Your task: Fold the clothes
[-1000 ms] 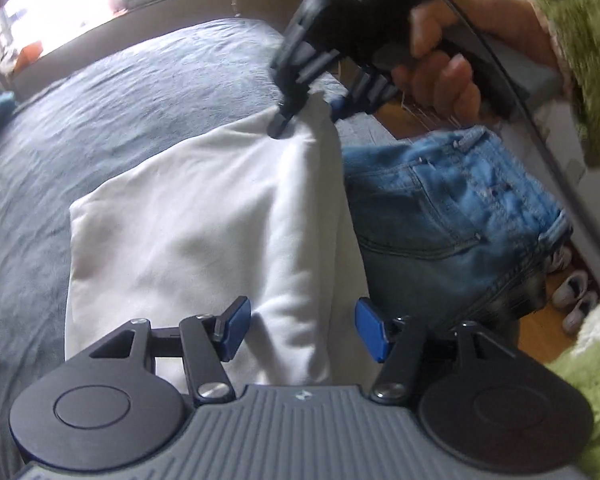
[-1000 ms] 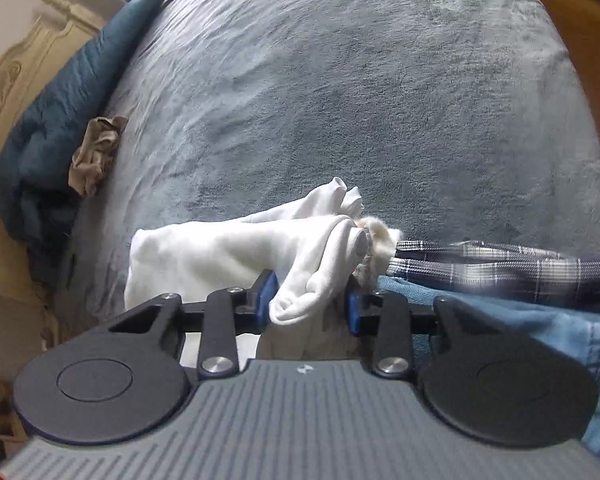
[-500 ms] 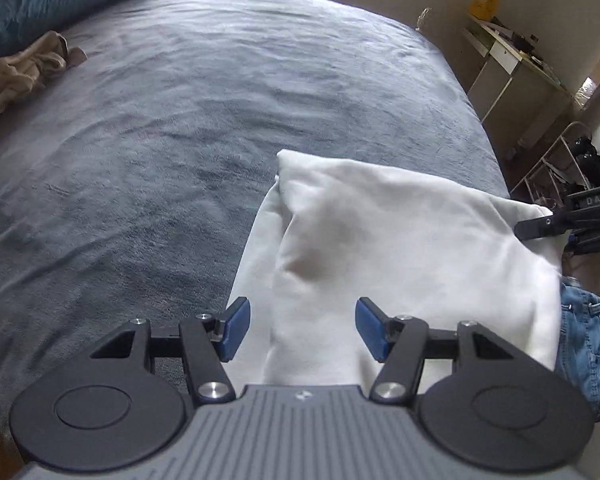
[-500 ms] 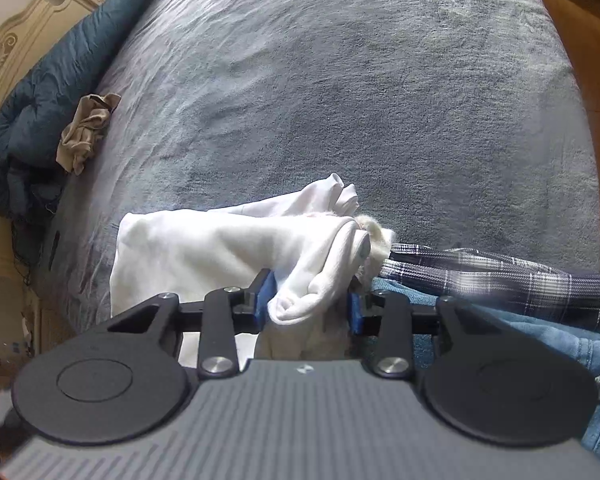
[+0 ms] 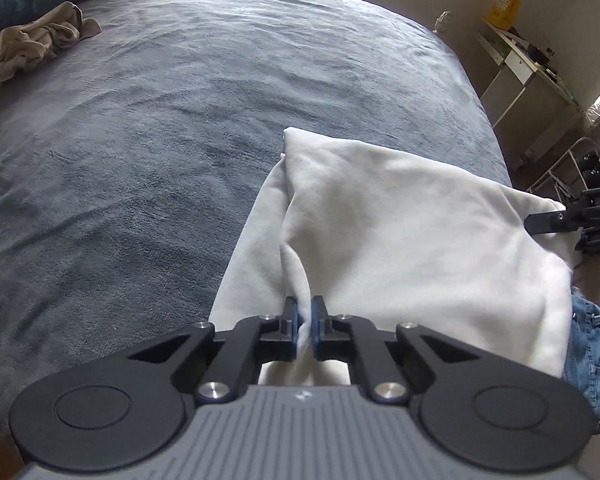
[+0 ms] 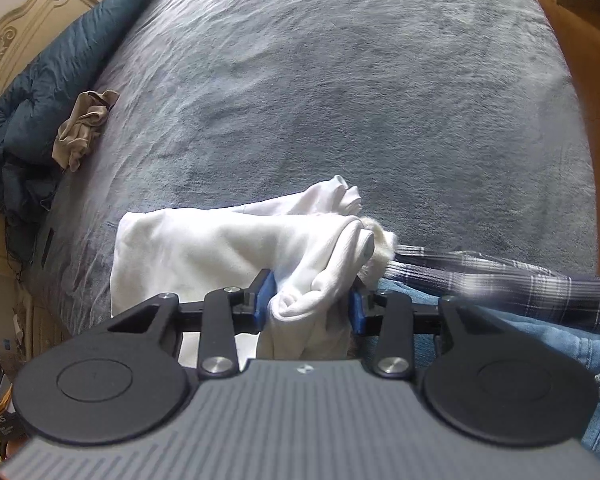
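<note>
Jeans (image 5: 592, 356) mostly hidden under white garment (image 5: 400, 232); plaid shirt (image 6: 500, 280) blurred, cut by frame edge.

Two close, downward wrist views, perhaps opposite ends of white garment (image 5: 400, 232).

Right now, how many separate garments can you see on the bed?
4: white garment gripped at the near edge, jeans beside it, plaid shirt over the jeans, beige crumpled piece by the duvet. More may be hidden.

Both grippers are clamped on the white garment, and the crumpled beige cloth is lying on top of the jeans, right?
Not quite. Both the left gripper and right gripper are clamped on the white garment, but the left wrist view shows the beige cloth lying on the grey blanket, far from the jeans.
</note>
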The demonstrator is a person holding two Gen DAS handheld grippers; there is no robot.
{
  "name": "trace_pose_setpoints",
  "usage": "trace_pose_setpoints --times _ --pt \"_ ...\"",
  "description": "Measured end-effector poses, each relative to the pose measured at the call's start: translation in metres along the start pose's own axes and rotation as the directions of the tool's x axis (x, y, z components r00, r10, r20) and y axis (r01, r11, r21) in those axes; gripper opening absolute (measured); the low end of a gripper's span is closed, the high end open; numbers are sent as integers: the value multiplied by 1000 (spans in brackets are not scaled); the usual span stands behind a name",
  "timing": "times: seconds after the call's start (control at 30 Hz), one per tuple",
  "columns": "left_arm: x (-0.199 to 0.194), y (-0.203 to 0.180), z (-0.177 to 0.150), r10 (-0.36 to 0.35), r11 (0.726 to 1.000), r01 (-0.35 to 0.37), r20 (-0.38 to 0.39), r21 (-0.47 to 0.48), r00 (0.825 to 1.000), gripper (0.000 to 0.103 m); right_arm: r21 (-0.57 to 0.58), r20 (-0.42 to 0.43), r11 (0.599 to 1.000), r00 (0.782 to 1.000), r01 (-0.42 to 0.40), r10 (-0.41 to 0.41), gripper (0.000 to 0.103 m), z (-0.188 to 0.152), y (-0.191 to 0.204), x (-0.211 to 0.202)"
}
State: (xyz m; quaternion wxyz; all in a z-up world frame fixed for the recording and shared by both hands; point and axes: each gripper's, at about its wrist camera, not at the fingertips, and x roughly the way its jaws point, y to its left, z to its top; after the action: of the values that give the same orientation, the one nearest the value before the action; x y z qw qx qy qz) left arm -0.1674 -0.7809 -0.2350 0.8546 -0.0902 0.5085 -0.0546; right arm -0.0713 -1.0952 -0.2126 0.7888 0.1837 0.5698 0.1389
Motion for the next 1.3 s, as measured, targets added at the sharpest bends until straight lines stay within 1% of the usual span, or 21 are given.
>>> trace_pose_setpoints --times 0.17,0.3,0.33,0.37,0.4,0.47,0.5,0.53,0.6,0.67,0.7,0.77,0.83,0.93,1.0,1.03,1.1,1.2,1.23,1.27,1.3 --pt "-1 6 2 38 999 -38 -3 -16 999 7 -64 15 998 1000 -9 10 35 6 19 6" --pt "4 6 2 68 998 -68 -17 11 998 8 -92 18 996 1000 -6 8 35 11 27 15" --pt "6 5 2 73 997 -72 -28 23 997 11 -85 13 996 1000 -6 7 36 12 25 18" --pt "5 4 2 79 996 -78 -31 33 996 15 -76 6 997 1000 -7 7 40 12 22 21" --pt "3 2 3 86 996 -84 -34 43 996 17 -59 -3 998 1000 -10 10 44 13 19 23" --pt "-2 0 5 96 994 -94 -32 57 995 28 -7 -18 1000 999 -28 28 50 14 10 20" --pt "-7 -1 6 94 994 -93 -25 56 995 32 19 -17 999 999 -44 44 51 13 6 15" --pt "-13 -2 8 92 994 -91 -17 54 996 39 39 -4 998 998 -57 58 53 12 2 6" --pt "-28 -8 11 99 993 -101 30 67 995 43 76 32 994 997 -79 77 61 7 -7 -14" --pt "-46 -19 14 96 989 -105 88 100 991 52 104 79 991 994 -89 81 63 -3 -19 -40" --pt "-56 -26 16 91 987 -106 118 122 989 55 115 99 990 992 -84 73 63 -10 -26 -53" --pt "-70 -45 18 49 982 -78 167 172 985 62 124 122 992 992 -41 26 63 -26 -40 -75" --pt "-78 -70 18 -16 972 -31 196 231 981 64 121 134 992 990 25 -41 62 -46 -51 -95" --pt "-83 -115 12 -153 940 86 185 330 971 67 90 121 985 980 145 -156 56 -81 -60 -114" --pt "-78 -146 2 -244 909 181 129 375 961 67 71 112 976 971 206 -213 50 -106 -63 -121" --pt "-74 -162 -5 -281 889 226 83 398 956 67 66 104 970 965 235 -241 49 -116 -65 -122" --pt "-64 -192 -24 -324 845 294 -11 446 946 67 65 80 954 951 294 -299 44 -135 -69 -121" --pt "-43 -230 -59 -319 783 345 -143 518 937 67 82 20 930 933 357 -360 43 -160 -84 -112" --pt "-35 -240 -70 -298 773 348 -180 531 937 67 89 -11 922 926 377 -378 41 -167 -91 -106" --pt "-28 -244 -78 -270 774 336 -200 536 942 67 90 -23 917 922 388 -388 38 -173 -96 -103" --pt "-22 -247 -85 -242 776 324 -219 541 945 67 90 -30 914 918 397 -396 38 -179 -100 -100"
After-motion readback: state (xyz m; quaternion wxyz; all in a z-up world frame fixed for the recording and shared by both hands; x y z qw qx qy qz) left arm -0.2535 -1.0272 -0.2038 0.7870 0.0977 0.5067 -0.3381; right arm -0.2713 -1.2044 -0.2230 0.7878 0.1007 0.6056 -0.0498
